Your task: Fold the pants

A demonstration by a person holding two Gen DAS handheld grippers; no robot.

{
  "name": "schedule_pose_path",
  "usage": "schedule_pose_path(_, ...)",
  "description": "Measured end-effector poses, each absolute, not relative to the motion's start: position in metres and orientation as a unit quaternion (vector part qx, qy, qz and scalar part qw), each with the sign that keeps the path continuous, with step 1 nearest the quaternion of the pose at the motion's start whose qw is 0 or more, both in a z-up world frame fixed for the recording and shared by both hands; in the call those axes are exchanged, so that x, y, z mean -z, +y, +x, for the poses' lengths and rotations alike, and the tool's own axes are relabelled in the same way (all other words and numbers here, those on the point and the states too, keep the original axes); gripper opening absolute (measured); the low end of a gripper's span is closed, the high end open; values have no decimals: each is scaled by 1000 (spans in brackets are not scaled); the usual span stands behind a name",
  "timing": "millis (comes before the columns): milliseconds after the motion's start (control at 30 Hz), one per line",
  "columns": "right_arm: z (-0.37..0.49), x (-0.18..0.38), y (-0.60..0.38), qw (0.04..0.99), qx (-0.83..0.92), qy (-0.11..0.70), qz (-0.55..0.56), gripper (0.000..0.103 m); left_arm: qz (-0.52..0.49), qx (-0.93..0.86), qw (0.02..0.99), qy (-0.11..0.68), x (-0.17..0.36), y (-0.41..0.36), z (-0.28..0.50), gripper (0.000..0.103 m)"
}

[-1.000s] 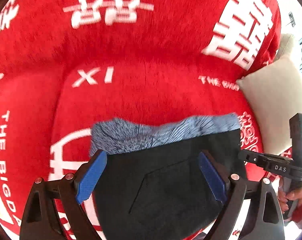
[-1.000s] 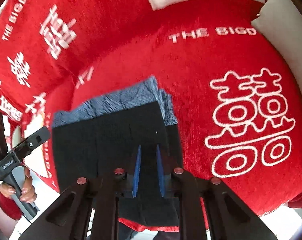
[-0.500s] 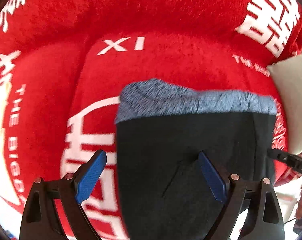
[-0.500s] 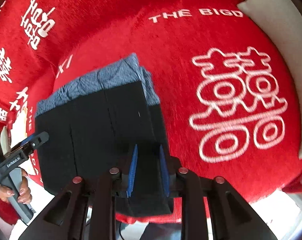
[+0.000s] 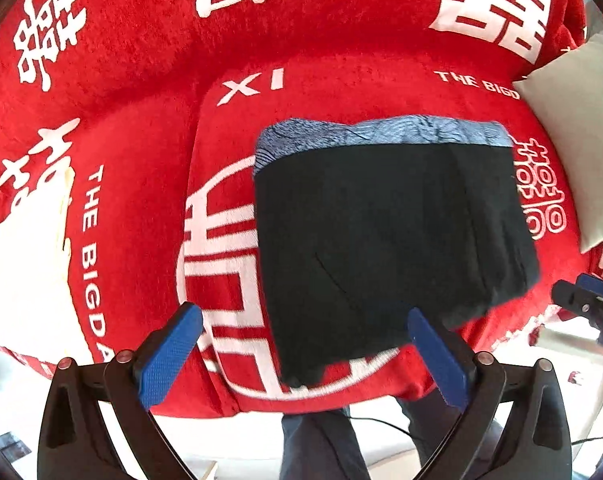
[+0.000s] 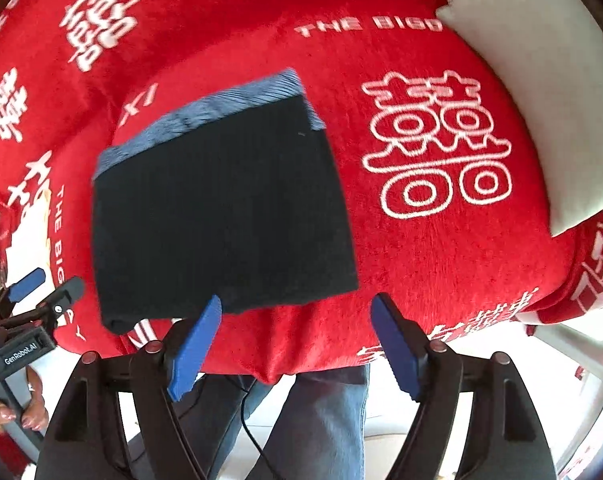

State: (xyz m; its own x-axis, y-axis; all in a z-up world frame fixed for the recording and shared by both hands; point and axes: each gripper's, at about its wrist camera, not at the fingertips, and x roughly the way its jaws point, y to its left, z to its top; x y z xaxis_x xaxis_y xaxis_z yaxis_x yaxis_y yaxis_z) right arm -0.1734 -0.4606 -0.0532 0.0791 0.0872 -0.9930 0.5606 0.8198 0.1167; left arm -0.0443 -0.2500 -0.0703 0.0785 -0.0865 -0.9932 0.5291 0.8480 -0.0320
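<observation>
The black pants (image 5: 385,232) lie folded into a compact rectangle on the red sofa seat, with a blue-grey lining edge (image 5: 381,132) showing along the far side. They also show in the right wrist view (image 6: 221,208). My left gripper (image 5: 305,356) is open and empty, held back above the pants' near edge. My right gripper (image 6: 297,344) is open and empty, just off the pants' near right corner. The left gripper shows at the left edge of the right wrist view (image 6: 29,296), and the right gripper at the right edge of the left wrist view (image 5: 589,296).
The sofa wears a red cover (image 6: 441,240) with white characters. A cream cushion (image 6: 541,92) lies at the right end of the seat; it also shows in the left wrist view (image 5: 581,140). The person's legs in jeans (image 6: 321,420) stand at the sofa's front edge.
My right gripper has opened and let go of the pants, then pulled back toward the seat's front edge. My left gripper stayed open and drew back and left. The pants now lie flat.
</observation>
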Motion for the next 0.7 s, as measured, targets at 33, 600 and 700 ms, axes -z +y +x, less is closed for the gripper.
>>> schedule_pose_path(33,-171,48,-455,697,174,653,240,88,170,213,715,643,67,-249,-46,103)
schedule_pose_path(600,-148,-6,-415,725,200,628,199,103,150,193,750,615,5,-236,-52,103)
schedule_pose_path(700,-149,-8,-417,723,202,631,196,103,151,193,753,611,-1,-239,-56,103)
